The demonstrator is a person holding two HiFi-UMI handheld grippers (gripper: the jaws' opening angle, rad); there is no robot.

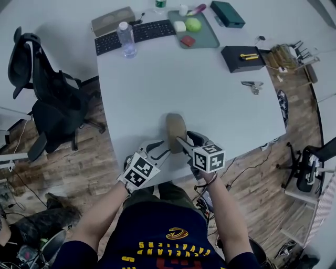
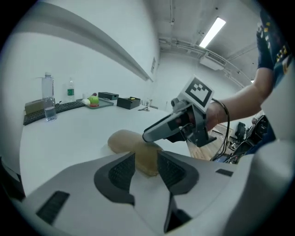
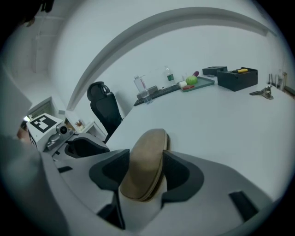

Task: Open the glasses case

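A tan oval glasses case (image 1: 175, 128) lies closed near the front edge of the white table (image 1: 199, 89). My right gripper (image 1: 184, 143) is shut on the case (image 3: 145, 166), its dark pads (image 3: 177, 173) pressing both broad sides, and the seam shows along the right edge. My left gripper (image 1: 161, 152) is just left of it and open. The case's near end (image 2: 126, 140) shows past its pads (image 2: 117, 173), which do not press it. The right gripper's tip (image 2: 152, 133) rests over the case in the left gripper view.
At the table's far side stand a water bottle (image 1: 126, 39), a keyboard (image 1: 135, 34), a green tray (image 1: 207, 39) with fruit, and a dark box (image 1: 227, 13). A black box (image 1: 242, 58) and keys (image 1: 253, 85) lie right. An office chair (image 1: 47, 105) stands left.
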